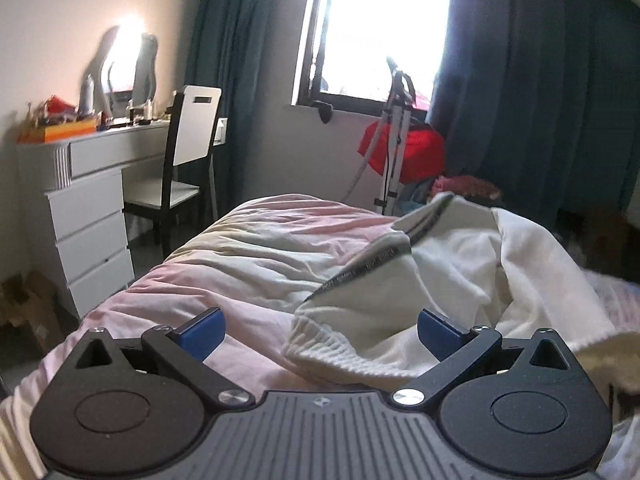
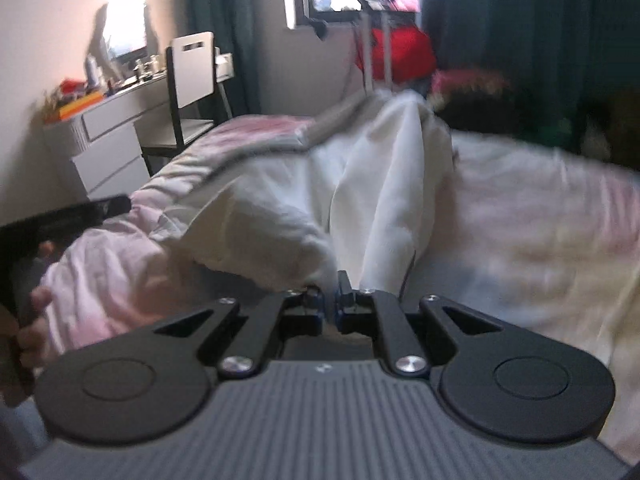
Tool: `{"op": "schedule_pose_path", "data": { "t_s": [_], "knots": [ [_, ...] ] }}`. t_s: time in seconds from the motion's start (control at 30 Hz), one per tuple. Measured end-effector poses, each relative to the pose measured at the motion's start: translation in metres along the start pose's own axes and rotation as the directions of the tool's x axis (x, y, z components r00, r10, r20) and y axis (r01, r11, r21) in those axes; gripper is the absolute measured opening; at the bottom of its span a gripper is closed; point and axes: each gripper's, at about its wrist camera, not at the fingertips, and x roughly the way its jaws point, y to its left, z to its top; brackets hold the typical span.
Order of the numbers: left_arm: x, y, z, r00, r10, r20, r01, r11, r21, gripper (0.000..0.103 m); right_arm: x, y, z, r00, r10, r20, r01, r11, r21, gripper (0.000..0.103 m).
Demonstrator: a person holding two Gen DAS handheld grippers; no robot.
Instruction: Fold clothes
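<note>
White sweater point(image 2: 280, 200) lies bunched on the bed point(image 1: 224, 264). My right tongs point(image 2: 329, 300) are clenched on a fold of it; it runs straight ahead from them. My left tongs point(image 1: 320, 332) gape, its ribbed cuff point(image 1: 320, 344) just between them, nearer.

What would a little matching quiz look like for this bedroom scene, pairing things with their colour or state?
Things:
1. left hand-held gripper
2. right hand-held gripper
3. curtains
4. chair

Colour or state:
A. pulled up to the white dresser
B. dark teal, hanging beside the window
C. open, nothing between its blue pads
D. shut on the white garment

Pairs: 1-C, 2-D, 3-B, 4-A

The white garment rises from the right hand-held gripper and drapes across the pink bed cover.
</note>
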Motion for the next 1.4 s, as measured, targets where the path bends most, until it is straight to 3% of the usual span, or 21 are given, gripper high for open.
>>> {"op": "schedule_pose_path", "data": {
  "t_s": [0.2,0.47,0.63,0.83,0.93,1.0,1.33,1.4],
  "knots": [
    [0.003,-0.012,-0.007,1.000,0.002,-0.011,-0.001,0.998,0.062,0.103,0.003,-0.013,-0.032,0.999,0.047,-0.019,-0.045,0.994,0.095,0.016],
    [0.008,-0.017,-0.008,0.999,-0.010,-0.035,0.013,0.997,0.082,0.103,-0.001,-0.008,-0.068,1.000,0.026,0.017,-0.027,0.994,0.106,0.021],
    [0.013,-0.021,-0.007,0.999,-0.033,-0.032,0.035,0.995,0.095,0.103,0.007,0.017,-0.071,0.999,-0.029,0.020,0.030,0.996,-0.078,0.022],
    [0.026,-0.026,-0.012,0.994,-0.076,-0.074,0.083,0.992,0.099,0.103,0.035,0.031,-0.087,0.995,-0.090,-0.043,0.076,0.961,-0.266,0.027],
    [0.023,-0.029,-0.016,0.994,-0.083,-0.071,0.091,0.989,0.118,0.103,0.029,0.039,-0.090,0.997,-0.081,-0.014,0.072,0.942,-0.327,0.040],
    [0.022,-0.029,-0.017,0.994,-0.085,-0.071,0.094,0.988,0.121,0.103,0.025,0.044,-0.092,0.997,-0.071,0.006,0.069,0.929,-0.364,0.087],
    [0.020,-0.014,-0.010,0.996,-0.070,-0.061,0.073,0.996,0.048,0.103,0.004,0.069,-0.102,0.995,-0.013,0.100,0.065,0.838,-0.541,0.087],
    [0.020,-0.011,-0.008,0.996,-0.066,-0.060,0.068,0.997,0.042,0.103,-0.004,0.074,-0.101,0.992,0.045,0.116,0.019,0.863,-0.504,0.087]
  ]
}}
